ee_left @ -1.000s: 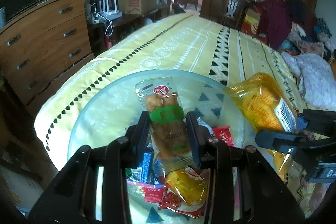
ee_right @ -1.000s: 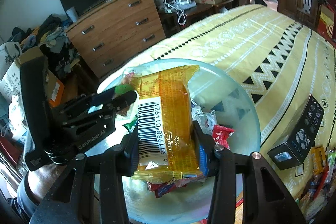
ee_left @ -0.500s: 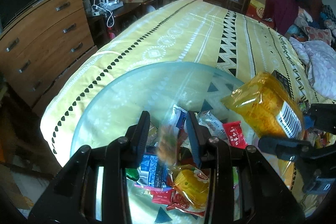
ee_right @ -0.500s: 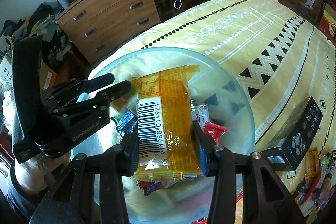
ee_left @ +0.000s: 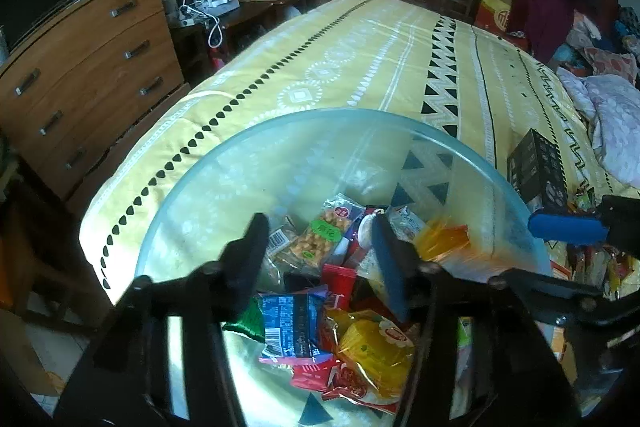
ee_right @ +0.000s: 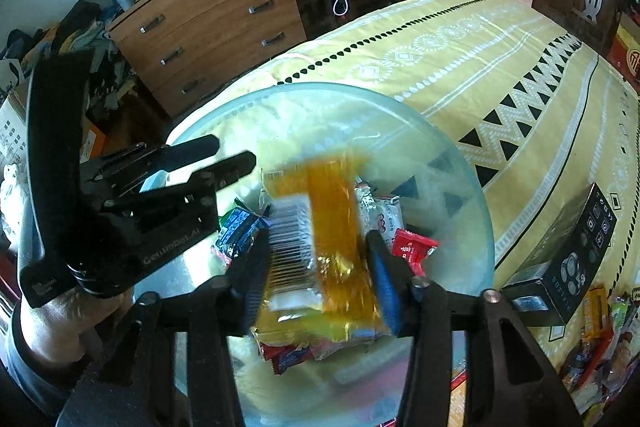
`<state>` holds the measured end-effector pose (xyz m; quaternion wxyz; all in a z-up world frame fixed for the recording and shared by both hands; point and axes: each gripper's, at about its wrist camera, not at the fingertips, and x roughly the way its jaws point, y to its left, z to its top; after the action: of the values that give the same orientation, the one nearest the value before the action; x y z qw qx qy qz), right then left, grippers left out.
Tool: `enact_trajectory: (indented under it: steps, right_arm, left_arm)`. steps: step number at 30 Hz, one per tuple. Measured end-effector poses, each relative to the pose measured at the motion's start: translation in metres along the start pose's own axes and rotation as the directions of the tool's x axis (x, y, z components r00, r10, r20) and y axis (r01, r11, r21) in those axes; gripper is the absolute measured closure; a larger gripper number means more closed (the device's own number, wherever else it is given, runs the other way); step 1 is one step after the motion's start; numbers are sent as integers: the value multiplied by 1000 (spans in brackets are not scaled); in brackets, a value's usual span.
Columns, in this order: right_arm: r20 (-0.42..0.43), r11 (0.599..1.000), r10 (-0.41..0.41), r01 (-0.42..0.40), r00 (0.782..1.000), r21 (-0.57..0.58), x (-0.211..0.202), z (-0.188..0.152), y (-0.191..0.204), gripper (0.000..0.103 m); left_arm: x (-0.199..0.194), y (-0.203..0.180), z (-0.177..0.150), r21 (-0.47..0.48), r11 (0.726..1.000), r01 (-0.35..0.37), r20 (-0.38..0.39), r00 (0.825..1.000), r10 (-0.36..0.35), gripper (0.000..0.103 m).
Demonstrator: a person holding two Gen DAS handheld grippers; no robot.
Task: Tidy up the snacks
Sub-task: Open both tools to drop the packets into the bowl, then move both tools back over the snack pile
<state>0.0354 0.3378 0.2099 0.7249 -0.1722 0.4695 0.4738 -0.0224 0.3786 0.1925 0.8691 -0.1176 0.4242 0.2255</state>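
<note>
A clear glass bowl (ee_left: 320, 113) (ee_right: 320, 87) stands on the yellow bedcover and holds several wrapped snacks. My left gripper (ee_left: 318, 227) (ee_right: 224, 155) hangs over the pile with its jaws opening and nothing gripped. A peanut bar with a green label (ee_left: 320, 235) lies loose in the bowl below it. My right gripper (ee_right: 316, 239) is also over the bowl, jaws opening. An orange packet with a barcode (ee_right: 320, 227) is blurred between its fingers and slips free; its edge (ee_left: 444, 239) shows in the left wrist view.
A black box (ee_right: 568, 259) (ee_left: 536, 167) stands on the bed to the right of the bowl. Several loose snacks (ee_right: 600, 339) lie beyond it. A wooden dresser (ee_left: 80, 67) stands off the left side of the bed. A hand holds the left gripper.
The left gripper let go of the peanut bar, which dropped into the bowl, and its jaws spread. The right jaws widened and the orange packet is now blurred, sliding down.
</note>
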Motion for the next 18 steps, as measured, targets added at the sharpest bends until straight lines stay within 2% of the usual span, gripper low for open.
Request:
enact_trajectory:
  steps: [4, 6, 9, 12, 18]
  right_arm:
    - [8, 1000, -7, 7, 1000, -4, 0, 0, 0, 41]
    - [17, 1000, -18, 19, 1000, -17, -2, -1, 2, 41]
    - [30, 999, -32, 33, 999, -26, -3, -2, 5, 40]
    - [82, 996, -74, 77, 994, -34, -15, -4, 8, 40]
    - [203, 982, -171, 184, 964, -47, -44, -11, 18, 37]
  left_arm:
    - [2, -1, -1, 2, 1000, -11, 0, 1000, 11, 37]
    - [3, -1, -2, 0, 1000, -9, -7, 1000, 9, 23]
    - [3, -1, -4, -9, 1000, -9, -2, 1000, 9, 11]
    - [-7, 0, -6, -27, 999, -18, 43, 999, 19, 1]
    - [-33, -4, -11, -60, 998, -16, 143, 989, 24, 0]
